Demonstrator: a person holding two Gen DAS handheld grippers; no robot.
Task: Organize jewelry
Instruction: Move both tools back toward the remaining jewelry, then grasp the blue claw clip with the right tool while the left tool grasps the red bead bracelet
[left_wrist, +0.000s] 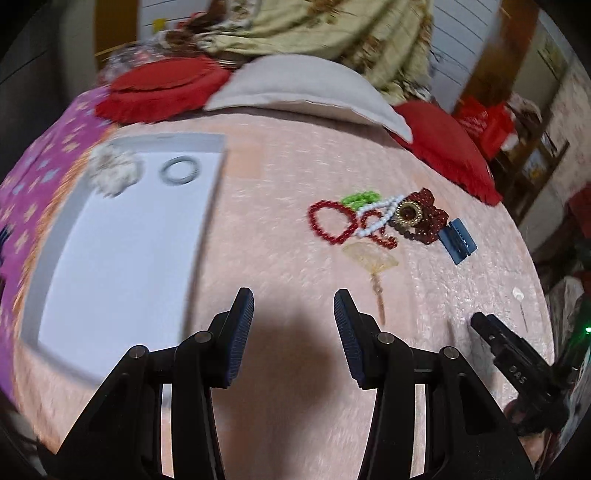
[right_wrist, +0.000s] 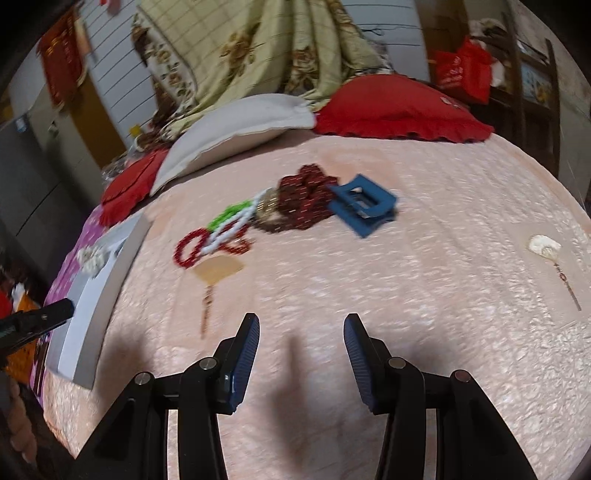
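A pile of jewelry lies on the pink bedspread: a red bead bracelet (left_wrist: 330, 221), green beads (left_wrist: 360, 198), a white bead strand (left_wrist: 376, 218), a dark red beaded piece with a gold round centre (left_wrist: 421, 218), a blue hair claw (left_wrist: 457, 240) and a pale fan-shaped hairpin (left_wrist: 371, 260). A white tray (left_wrist: 122, 240) at left holds a silver bangle (left_wrist: 180, 170) and a white fluffy piece (left_wrist: 114, 172). My left gripper (left_wrist: 293, 321) is open and empty, short of the pile. My right gripper (right_wrist: 301, 349) is open and empty, near the hair claw (right_wrist: 364, 205) and the pile. A white shell hairpin (right_wrist: 545, 246) lies apart at right.
A white pillow (left_wrist: 306, 85) and red cushions (left_wrist: 162, 88) lie at the bed's far end with a floral quilt (right_wrist: 266, 48) behind. A purple patterned cloth (left_wrist: 33, 177) borders the tray at left. Shelves and red bags (right_wrist: 461, 68) stand at right.
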